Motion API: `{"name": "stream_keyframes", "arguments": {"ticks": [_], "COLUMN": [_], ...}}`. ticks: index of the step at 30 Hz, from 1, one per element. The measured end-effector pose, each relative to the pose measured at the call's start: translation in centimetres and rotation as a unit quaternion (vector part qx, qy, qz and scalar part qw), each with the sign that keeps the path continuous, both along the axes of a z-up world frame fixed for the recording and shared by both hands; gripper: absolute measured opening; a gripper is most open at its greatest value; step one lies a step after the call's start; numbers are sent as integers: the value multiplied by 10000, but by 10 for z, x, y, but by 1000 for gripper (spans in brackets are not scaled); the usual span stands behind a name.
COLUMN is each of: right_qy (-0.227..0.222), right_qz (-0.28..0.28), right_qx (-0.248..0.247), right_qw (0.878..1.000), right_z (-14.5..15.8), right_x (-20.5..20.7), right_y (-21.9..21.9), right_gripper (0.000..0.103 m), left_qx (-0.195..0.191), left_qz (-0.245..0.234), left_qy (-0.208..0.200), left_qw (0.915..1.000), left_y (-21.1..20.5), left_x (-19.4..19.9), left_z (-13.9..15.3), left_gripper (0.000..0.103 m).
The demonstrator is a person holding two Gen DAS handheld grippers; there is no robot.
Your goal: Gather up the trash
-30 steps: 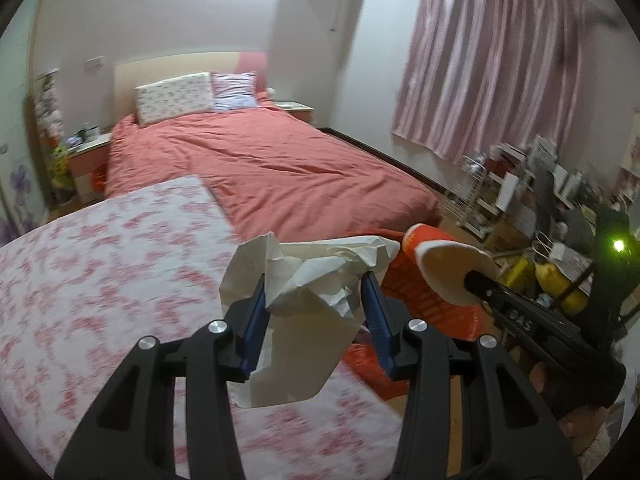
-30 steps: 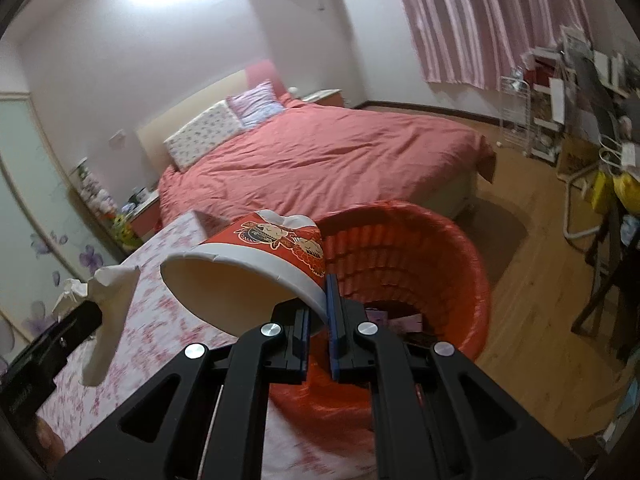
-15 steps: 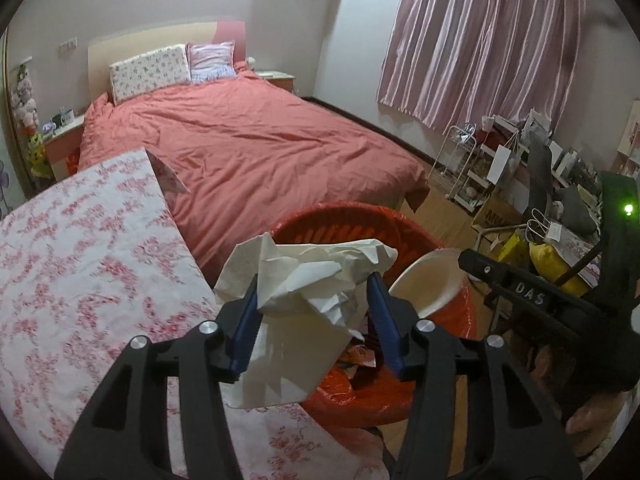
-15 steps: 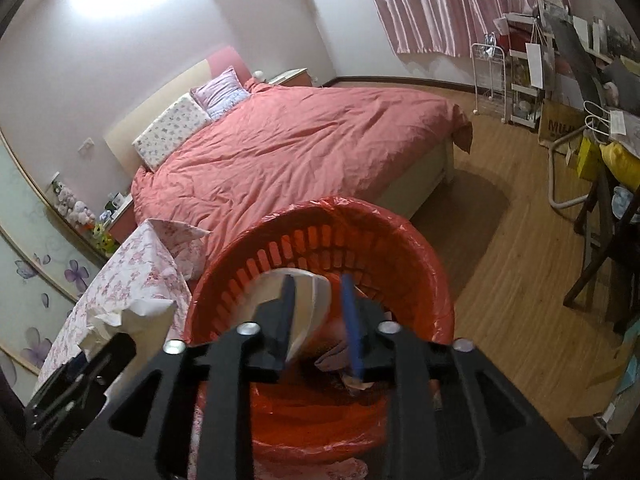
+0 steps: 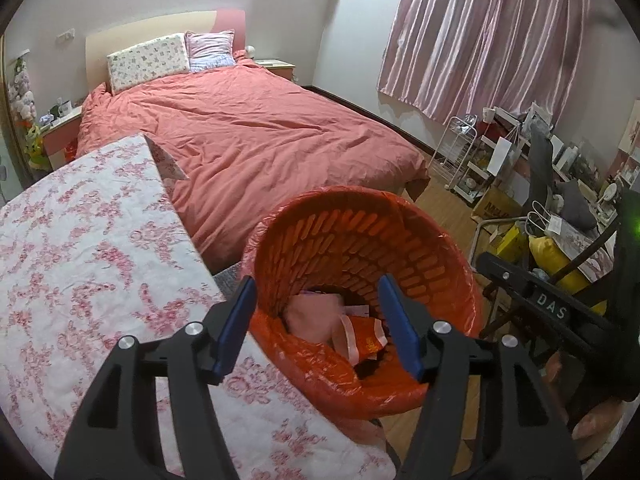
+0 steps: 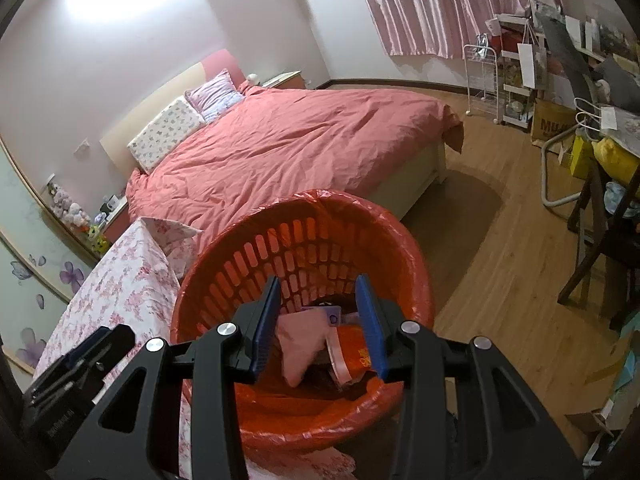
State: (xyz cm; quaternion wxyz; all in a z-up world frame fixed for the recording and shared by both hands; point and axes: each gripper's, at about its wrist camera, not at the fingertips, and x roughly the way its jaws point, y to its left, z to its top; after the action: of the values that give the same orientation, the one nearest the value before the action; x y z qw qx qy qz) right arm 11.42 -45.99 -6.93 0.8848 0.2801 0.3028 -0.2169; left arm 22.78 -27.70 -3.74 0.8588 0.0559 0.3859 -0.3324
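An orange slatted trash basket (image 5: 424, 248) with an orange liner stands beside the floral table; it also shows in the right wrist view (image 6: 224, 276). Inside lie a crumpled tissue (image 5: 316, 316) and a red paper cup (image 5: 366, 344); the tissue (image 6: 300, 340) and cup (image 6: 354, 354) also show in the right wrist view. My left gripper (image 5: 320, 320) is open and empty above the basket. My right gripper (image 6: 322, 322) is open and empty above the basket too. Its body (image 5: 552, 312) shows at the right of the left wrist view.
A table with a pink floral cloth (image 5: 80, 260) lies left of the basket. A bed with a red duvet (image 5: 248, 136) is behind. Shelves, bags and a chair (image 6: 600, 220) crowd the right side on the wood floor (image 6: 500, 280).
Both grippers moved over the basket and opened. The left let go of the tissue and the right let go of the paper cup; both now lie in the basket.
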Motion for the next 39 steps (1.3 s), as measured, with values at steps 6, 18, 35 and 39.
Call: {"name": "stream_keyframes", "arguments": {"ticks": [6,18,35,39], "right_qy": [-130,-794,-1279,-1148], "right_qz": [12,283,146,185], "right_qx": [-359,-1592,-2600,-2839], "right_qw": [9993,9836,9570,9518], "right_z": [13,57,65,62], "right_x": [-17,-77,-139,-140], "right_y": [20,113,203,219], "right_gripper": [51,99,100,100], "left_qx": [1,-172,-81,-36], "left_qz": [296,1485,2520,2752], "left_qy": [-266,-1007,-1679,-1796], "left_qw": [9992,9836,9530,9444], "left_y": [38,167,253,260], "left_x": [-19,-89,-197,-211], "left_z": [15,47,50,49], "left_gripper": [68,95,99,99]}}
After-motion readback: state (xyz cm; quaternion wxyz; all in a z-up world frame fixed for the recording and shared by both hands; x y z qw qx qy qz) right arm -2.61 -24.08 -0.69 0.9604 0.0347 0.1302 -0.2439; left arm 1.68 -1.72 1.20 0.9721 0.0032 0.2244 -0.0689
